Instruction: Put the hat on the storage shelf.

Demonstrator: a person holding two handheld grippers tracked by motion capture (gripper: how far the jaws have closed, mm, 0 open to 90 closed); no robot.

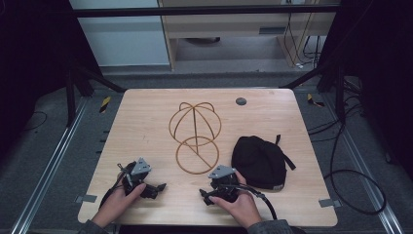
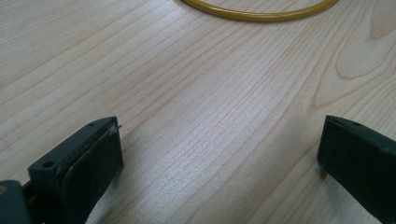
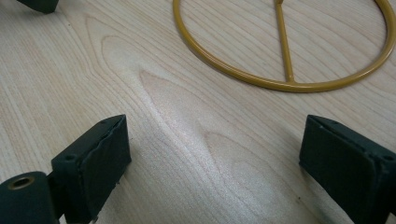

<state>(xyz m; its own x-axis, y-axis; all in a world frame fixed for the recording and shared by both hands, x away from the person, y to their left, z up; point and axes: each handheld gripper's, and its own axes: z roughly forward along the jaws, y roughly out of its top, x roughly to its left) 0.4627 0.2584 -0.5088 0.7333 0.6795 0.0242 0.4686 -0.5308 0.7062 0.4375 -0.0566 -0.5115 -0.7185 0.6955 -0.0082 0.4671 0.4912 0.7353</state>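
At bench (image 1: 146,117) front edge | left tongs (image 1: 157,187), right tongs (image 1: 205,197) both spread, empty | black cap (image 1: 259,161) beside right hand; wire stand (image 1: 196,139) centre | risk: light stand tips if nudged, floppy cap slips from pinch

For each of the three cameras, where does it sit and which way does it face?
High view: above the person's side, facing forward and down on the table; both hands and grippers show.
Left gripper view: on the left gripper, low over the wood; open jaws show.
Right gripper view: on the right gripper; open jaws show.
Shared: the wire stand, in all three.
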